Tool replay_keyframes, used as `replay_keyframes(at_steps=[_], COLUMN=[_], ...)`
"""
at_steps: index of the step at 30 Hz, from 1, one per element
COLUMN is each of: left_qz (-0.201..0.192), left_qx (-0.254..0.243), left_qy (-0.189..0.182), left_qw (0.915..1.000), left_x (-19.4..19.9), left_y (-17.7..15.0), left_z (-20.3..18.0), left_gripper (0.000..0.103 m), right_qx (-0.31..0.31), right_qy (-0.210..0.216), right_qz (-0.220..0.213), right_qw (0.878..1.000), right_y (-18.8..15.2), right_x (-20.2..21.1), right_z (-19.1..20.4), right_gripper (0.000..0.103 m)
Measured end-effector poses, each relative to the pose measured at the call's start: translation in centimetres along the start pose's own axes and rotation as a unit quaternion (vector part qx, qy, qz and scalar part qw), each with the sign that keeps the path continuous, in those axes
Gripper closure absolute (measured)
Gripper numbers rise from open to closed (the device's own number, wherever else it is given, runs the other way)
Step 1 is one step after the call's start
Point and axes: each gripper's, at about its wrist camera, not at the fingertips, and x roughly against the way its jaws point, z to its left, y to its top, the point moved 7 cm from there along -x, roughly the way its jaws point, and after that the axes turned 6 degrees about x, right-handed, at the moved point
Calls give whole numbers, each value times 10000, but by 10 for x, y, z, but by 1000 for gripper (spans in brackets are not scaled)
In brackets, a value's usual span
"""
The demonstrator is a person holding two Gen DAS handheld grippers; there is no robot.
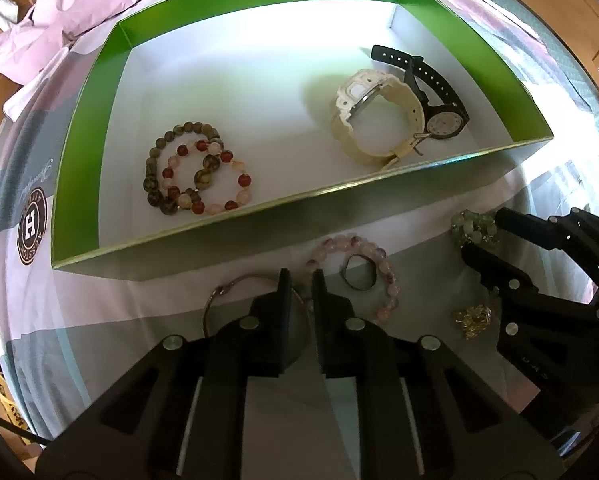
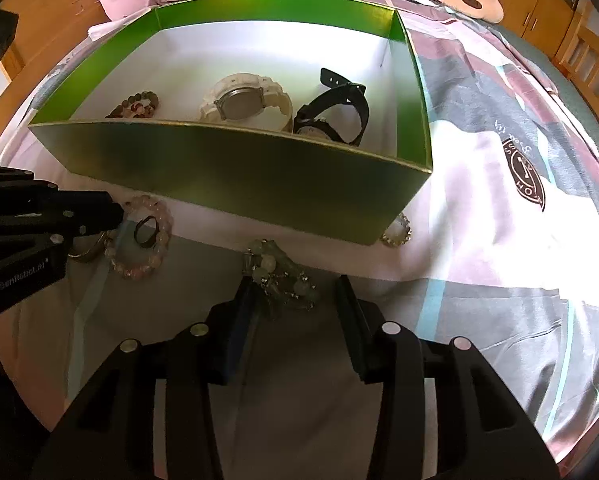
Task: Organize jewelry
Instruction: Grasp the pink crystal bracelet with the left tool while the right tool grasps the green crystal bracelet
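Note:
A green box (image 1: 79, 152) (image 2: 227, 172) on the bed holds beaded bracelets (image 1: 197, 168), a cream watch (image 1: 373, 120) (image 2: 245, 102) and a black watch (image 1: 427, 84) (image 2: 335, 116). In front of it lie a silver bangle (image 1: 219, 292), a pink bead bracelet (image 1: 369, 276) (image 2: 143, 240) around a dark ring (image 1: 359, 272) (image 2: 144, 231), a pale green bead bracelet (image 1: 473, 228) (image 2: 277, 272) and a gold chain (image 1: 473, 320). My left gripper (image 1: 301, 274) is narrowly open over the bangle. My right gripper (image 2: 295, 284) is open around the green bracelet.
A patterned bedsheet (image 2: 479, 240) covers the bed. A crumpled pink quilt (image 1: 79, 4) lies behind the box. Another small bracelet (image 2: 397, 232) lies by the box's near right corner. Wooden furniture (image 2: 547, 4) stands at the far right.

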Motion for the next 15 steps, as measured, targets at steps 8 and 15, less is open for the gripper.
replay_keyframes(at_steps=[8, 15], left_qz=[13, -4], left_qx=[-87, 59], left_qy=[83, 86], left_qw=[9999, 9999], left_x=[-3, -3], left_y=[-2, 0], left_z=[-2, 6], left_gripper=[64, 83], right_qx=[-14, 149], right_qy=[-130, -36], right_qz=[-70, -86], right_qw=[9999, 9998], right_y=[4, 2], right_x=[-2, 0], right_z=[0, 9], right_gripper=[53, 71])
